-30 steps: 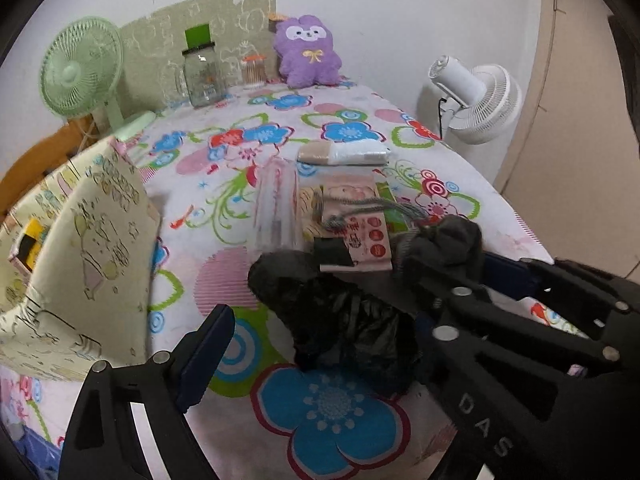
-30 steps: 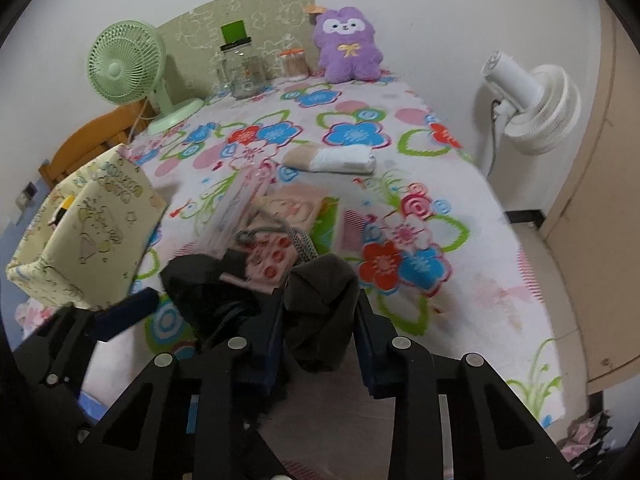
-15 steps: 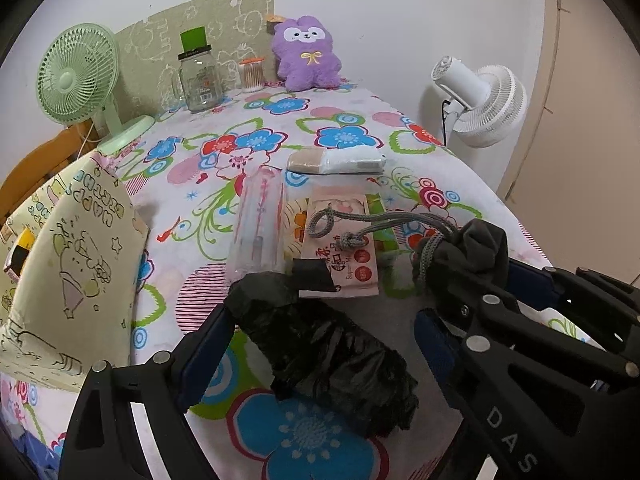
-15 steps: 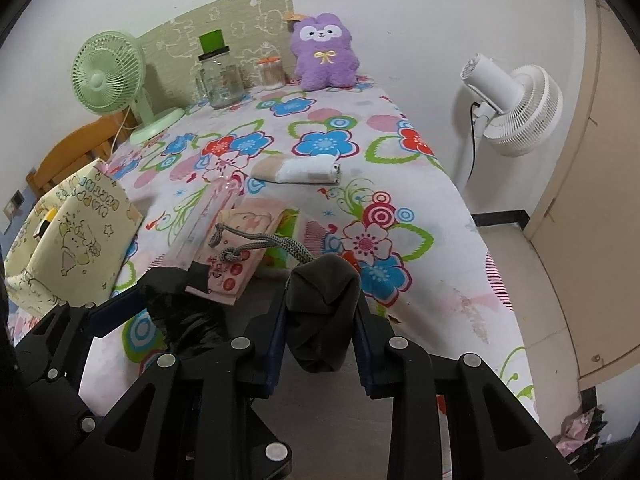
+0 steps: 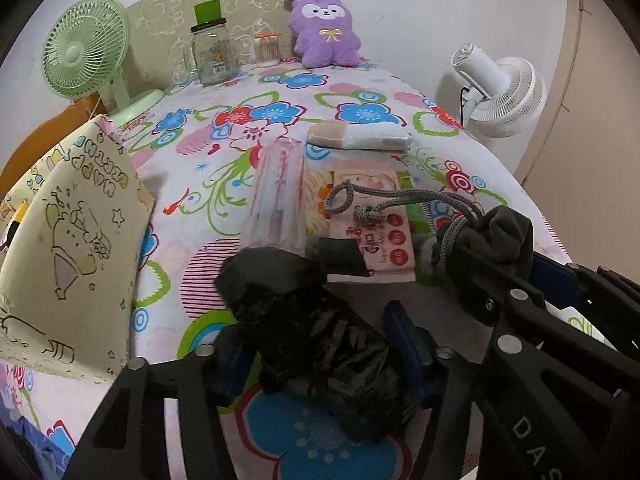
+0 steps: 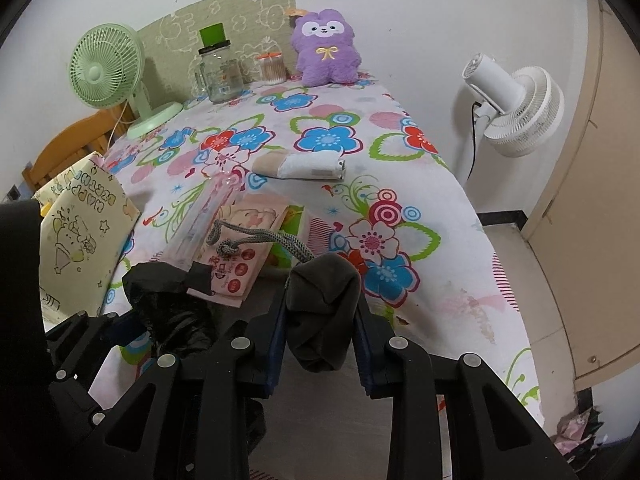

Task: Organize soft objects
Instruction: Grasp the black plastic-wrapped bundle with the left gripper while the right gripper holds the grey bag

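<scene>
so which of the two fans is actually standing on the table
The green fan, its base on the floral tablecloth at the far left; the white fan stands off the right edge.

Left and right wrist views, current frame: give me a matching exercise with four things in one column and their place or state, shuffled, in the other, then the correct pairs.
Things:
1. dark grey pouch
2. black plastic bag
3. purple plush toy
4. rolled white cloth

Places or states:
A. upright at the far end of the table, against the wall
B. lying alone mid-table on the floral cloth
C. between the fingers of the left gripper
D. clamped in the right gripper

Pairs: 1-D, 2-C, 3-A, 4-B
</scene>
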Tool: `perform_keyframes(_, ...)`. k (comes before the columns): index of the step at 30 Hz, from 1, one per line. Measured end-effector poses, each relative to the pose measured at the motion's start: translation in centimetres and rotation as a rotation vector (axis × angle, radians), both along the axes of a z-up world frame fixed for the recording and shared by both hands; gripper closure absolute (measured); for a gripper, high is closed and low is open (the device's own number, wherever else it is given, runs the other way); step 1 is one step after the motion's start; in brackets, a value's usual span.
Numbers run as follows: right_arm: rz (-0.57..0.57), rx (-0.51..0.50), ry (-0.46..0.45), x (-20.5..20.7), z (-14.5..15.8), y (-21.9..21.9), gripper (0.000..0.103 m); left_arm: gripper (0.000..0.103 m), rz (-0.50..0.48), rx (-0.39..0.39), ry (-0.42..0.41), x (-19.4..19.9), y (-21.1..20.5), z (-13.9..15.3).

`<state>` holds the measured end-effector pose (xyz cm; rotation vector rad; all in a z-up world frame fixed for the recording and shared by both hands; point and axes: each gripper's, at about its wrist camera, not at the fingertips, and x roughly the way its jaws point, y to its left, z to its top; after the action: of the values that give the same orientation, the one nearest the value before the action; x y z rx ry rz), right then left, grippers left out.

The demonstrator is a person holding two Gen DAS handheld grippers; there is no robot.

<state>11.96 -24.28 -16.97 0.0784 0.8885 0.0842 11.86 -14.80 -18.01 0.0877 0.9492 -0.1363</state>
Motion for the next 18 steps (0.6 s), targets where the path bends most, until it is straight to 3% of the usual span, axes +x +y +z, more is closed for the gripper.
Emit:
perform_keyframes(7, 0.011, -0.003, 0.007, -0.2, 0.0, 1.0, 0.070, 0.055, 0.005, 0.008, 0.000, -0.5, 0.8, 0.3)
perform_keyframes(18, 0.027, -0.012, -0.011, -0.8, 1.2, 2.6, 0.070, 0.056, 0.022, 0.004, -0.035, -1.4, 2.3, 1.8)
